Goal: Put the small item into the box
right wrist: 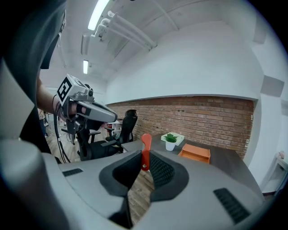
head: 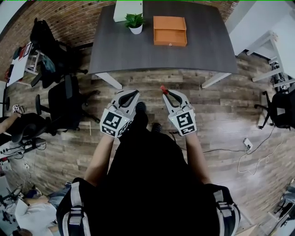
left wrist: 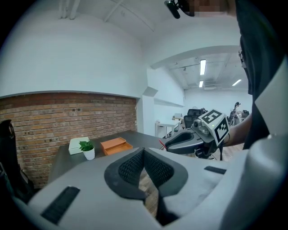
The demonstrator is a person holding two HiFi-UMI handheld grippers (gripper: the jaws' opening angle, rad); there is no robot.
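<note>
So, small red item [right wrist: 146, 150] pinched in the right gripper [head: 164, 91], not in the orange box [head: 170, 31] yet.

Right gripper's jaws are clamped on the red piece, which sticks up out of the tips. The left gripper [head: 137, 92] has its jaws pressed together with nothing between them. Both grippers hang side by side over the wood floor [head: 230, 106], just short of the near edge of the dark table [head: 138, 55]. The orange box sits at the table's far edge, around the middle. A potted plant [head: 134, 22] stands just left of it, and a white box [head: 127, 9] lies past the plant at the far edge.
</note>
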